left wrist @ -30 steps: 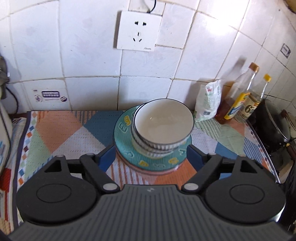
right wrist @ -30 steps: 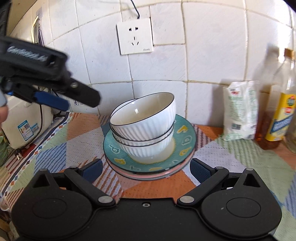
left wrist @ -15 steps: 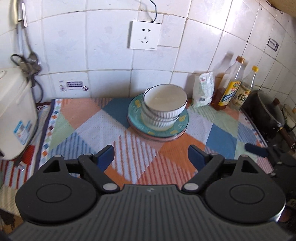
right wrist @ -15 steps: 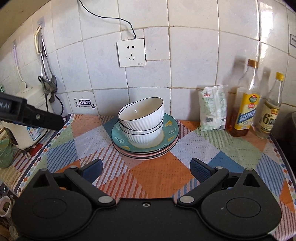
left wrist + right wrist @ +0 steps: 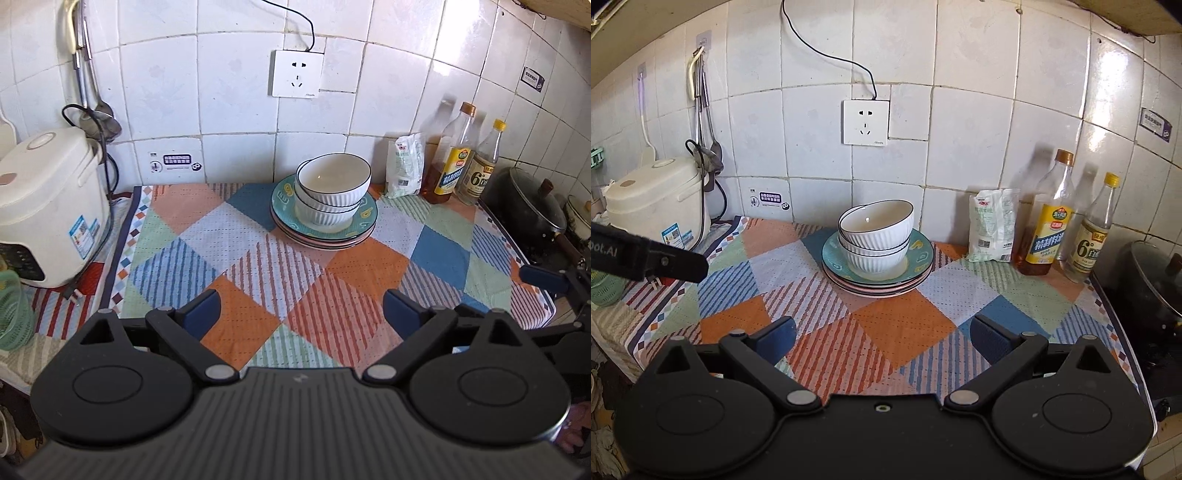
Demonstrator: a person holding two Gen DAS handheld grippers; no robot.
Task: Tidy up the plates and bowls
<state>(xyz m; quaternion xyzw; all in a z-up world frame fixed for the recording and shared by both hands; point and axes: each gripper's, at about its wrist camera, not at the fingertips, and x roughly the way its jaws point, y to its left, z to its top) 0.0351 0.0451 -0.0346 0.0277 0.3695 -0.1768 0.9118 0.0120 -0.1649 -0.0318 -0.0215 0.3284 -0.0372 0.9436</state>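
A patchwork cloth with coloured squares and stripes (image 5: 295,266) covers the counter below the white tiled wall (image 5: 979,147). At the left end stands a cream rice cooker (image 5: 48,206), and at the right edge a dark lidded pot (image 5: 528,206). Near the wall, about the middle of the cloth, sits a stack of round plates, teal on top and pink beneath (image 5: 364,218), and two white ribbed bowls with dark rims (image 5: 332,184) are nested on it, the upper one tilted. Right of the stack stand a white plastic bag (image 5: 993,225), a bottle with a yellow label (image 5: 1047,221) and a smaller clear bottle with a yellow cap (image 5: 1095,229). The left gripper (image 5: 301,312) is over the near cloth, well apart from the stack; its jaws have just been opening and hold nothing. The right gripper (image 5: 882,338) is also spread wide and empty.
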